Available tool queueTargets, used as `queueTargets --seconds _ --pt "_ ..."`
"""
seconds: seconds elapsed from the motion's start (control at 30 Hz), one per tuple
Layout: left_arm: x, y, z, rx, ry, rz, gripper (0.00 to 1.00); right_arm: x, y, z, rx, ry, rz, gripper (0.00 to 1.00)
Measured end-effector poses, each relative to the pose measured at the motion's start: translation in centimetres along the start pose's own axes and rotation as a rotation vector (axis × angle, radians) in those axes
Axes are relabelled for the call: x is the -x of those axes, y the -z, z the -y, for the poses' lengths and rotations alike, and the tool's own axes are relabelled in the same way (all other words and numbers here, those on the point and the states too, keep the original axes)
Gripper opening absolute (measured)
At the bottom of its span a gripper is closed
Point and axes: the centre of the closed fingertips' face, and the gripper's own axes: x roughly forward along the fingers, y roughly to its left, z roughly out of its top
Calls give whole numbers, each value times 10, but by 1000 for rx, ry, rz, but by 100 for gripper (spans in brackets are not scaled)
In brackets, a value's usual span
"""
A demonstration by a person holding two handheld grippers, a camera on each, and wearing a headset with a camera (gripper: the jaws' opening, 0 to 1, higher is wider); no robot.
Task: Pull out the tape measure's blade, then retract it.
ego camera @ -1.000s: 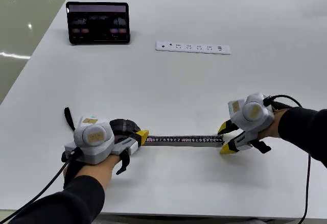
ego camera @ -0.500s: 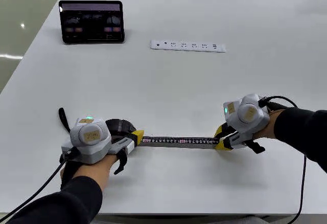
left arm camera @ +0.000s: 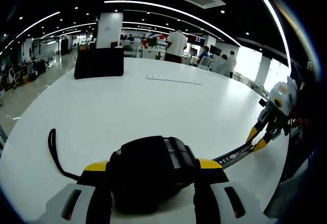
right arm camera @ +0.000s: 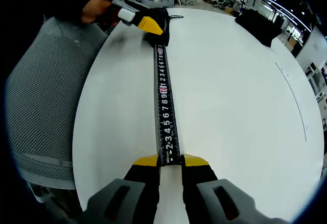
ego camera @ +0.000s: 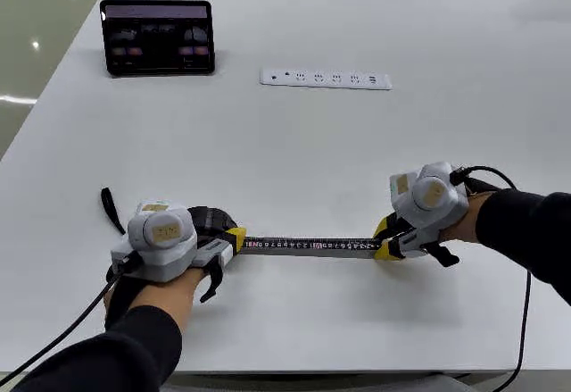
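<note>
On table (ego camera: 294, 160): left claw (left arm camera: 153, 164) clamps tape measure (ego camera: 207, 222); right claw (right arm camera: 171, 161) pinches blade (right arm camera: 163, 96) tip.

Left gripper (ego camera: 228, 233) and right gripper (ego camera: 384, 241) are grey-white, yellow-tipped, with black cables (ego camera: 53, 353) and sleeves (ego camera: 525, 231)

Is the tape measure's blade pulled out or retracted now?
Pulled out: the blade runs from the case in the left gripper to the right gripper, shut on its end.
</note>
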Motion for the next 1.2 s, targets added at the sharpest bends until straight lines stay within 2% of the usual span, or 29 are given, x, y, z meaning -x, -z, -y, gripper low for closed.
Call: queueTargets --seconds 0.07,0.5,0.93,1.2 --pt "0 0 -1 -8 -1 -3 60 0 0 0 -20 4 3 11" --pt "0 1 -2 12 11 -8 60 0 -2 0 -27 5 -11 11" --pt "-1 1 -2 24 18 -11 60 -3 -10 -1 -33 10 7 11" --pt "0 0 -3 32 25 -6 60 -7 -19 -1 -37 12 35 11"
